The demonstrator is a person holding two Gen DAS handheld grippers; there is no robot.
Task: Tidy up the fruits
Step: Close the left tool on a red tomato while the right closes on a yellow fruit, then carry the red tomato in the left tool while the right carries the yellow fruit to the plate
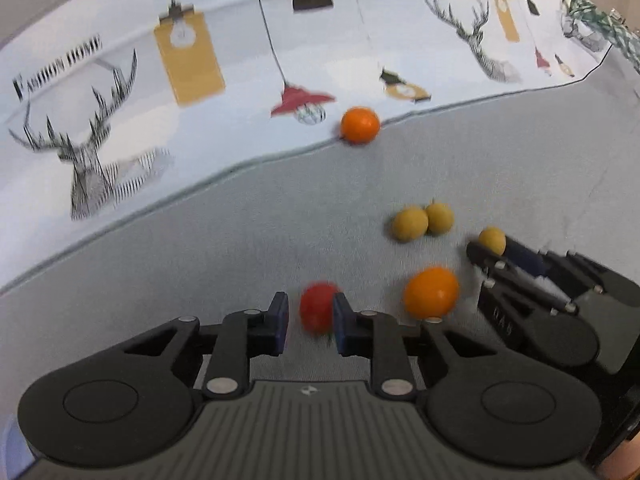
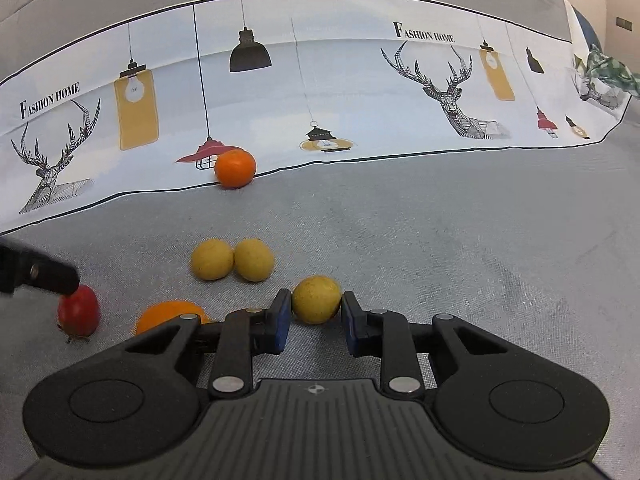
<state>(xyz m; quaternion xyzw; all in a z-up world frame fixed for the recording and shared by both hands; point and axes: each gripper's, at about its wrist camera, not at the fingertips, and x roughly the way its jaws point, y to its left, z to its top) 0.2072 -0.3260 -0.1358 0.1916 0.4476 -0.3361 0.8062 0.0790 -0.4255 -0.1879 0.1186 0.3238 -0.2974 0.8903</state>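
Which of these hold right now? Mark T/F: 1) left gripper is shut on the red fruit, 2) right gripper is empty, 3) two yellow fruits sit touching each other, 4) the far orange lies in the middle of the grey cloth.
1) True: the left gripper clamps the red fruit.
2) False: the right gripper is shut on a yellow fruit.
3) True: the yellow pair sits side by side, touching.
4) False: the far orange sits at the printed cloth's edge.

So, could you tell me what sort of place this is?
Probably a home table set up for recording: a grey woven cloth, a printed "Fashion Home" cloth with deer and lamps, and loose fruit such as an orange.
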